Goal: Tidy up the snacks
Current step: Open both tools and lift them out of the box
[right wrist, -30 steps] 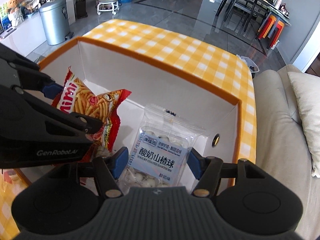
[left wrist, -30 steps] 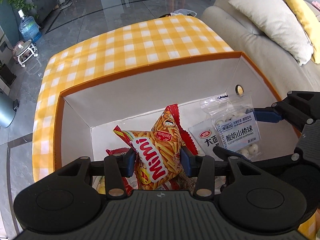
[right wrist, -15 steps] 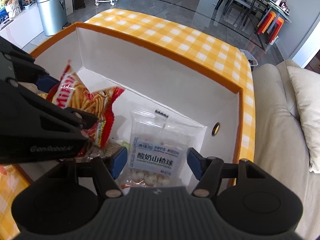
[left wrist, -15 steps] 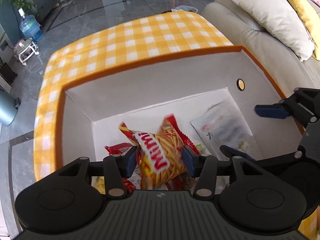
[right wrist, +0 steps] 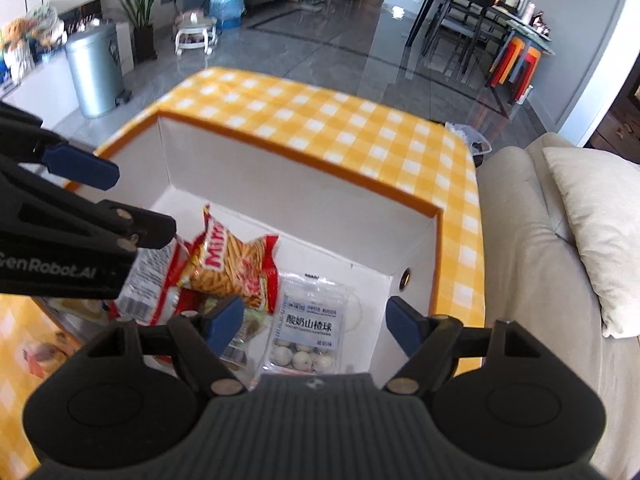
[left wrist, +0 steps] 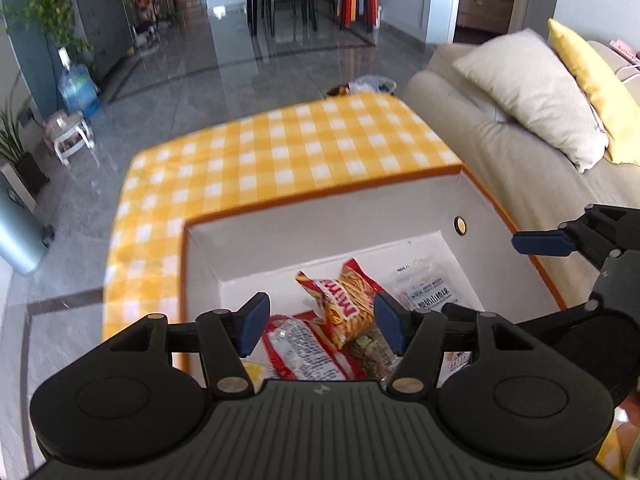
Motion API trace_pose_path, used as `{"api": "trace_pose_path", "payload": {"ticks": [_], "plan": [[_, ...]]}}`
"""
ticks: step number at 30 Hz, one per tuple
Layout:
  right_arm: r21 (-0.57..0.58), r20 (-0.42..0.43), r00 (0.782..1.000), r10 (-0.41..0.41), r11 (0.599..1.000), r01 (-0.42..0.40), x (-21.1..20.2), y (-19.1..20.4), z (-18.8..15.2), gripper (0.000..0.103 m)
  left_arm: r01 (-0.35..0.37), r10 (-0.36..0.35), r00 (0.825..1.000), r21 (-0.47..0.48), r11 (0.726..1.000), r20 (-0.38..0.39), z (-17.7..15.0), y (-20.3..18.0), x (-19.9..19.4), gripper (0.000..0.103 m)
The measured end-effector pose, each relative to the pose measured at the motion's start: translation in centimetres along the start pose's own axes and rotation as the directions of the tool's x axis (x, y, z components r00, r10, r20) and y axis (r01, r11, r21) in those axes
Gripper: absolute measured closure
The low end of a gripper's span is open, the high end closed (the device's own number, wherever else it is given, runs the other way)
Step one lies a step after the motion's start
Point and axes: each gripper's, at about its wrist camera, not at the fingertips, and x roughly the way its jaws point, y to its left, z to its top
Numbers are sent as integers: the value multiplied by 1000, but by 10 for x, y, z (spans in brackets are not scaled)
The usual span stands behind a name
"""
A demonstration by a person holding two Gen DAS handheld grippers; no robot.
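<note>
While both tools hang above the box, the left gripper (left wrist: pixel 318 322) has its blue pads spread with nothing between them, and the right gripper (right wrist: pixel 314 322) is spread likewise — neither touches a packet. Directly below the left gripper lies the Mimi chip bag (left wrist: pixel 347 306), tilted across a red-and-white packet (left wrist: pixel 304 350) at the near side of the floor. Just beside it, toward the right wall, the clear hawthorn ball pouch (right wrist: pixel 308 334) lies flat under the right gripper. Around them rise the white inner walls of the box (left wrist: pixel 320 236), capped by an orange rim; the far half of the floor is bare white. Beyond the rim stretches the yellow checked tablecloth (left wrist: pixel 288 156), and a beige sofa (right wrist: pixel 532 264) runs close along the right edge.
</note>
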Motion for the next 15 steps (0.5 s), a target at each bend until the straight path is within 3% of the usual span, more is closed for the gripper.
{"api": "trace_pose_path", "payload": {"ticks": [8,10,15], "plan": [[102,105,994,-5,995,-6,-54,1,-6,25,17,-18,991,12,1000,129,-16,3,-54,33],[132,138,990,-13,991,-6,-70,3,-10,20,22,-23,988,12,1000,152,-22,3,-66,33],[190,174,985,-7,981,-26,-101,9,-27,20,59,-58,982,-1,998,179,-44,5,-91,33]]}}
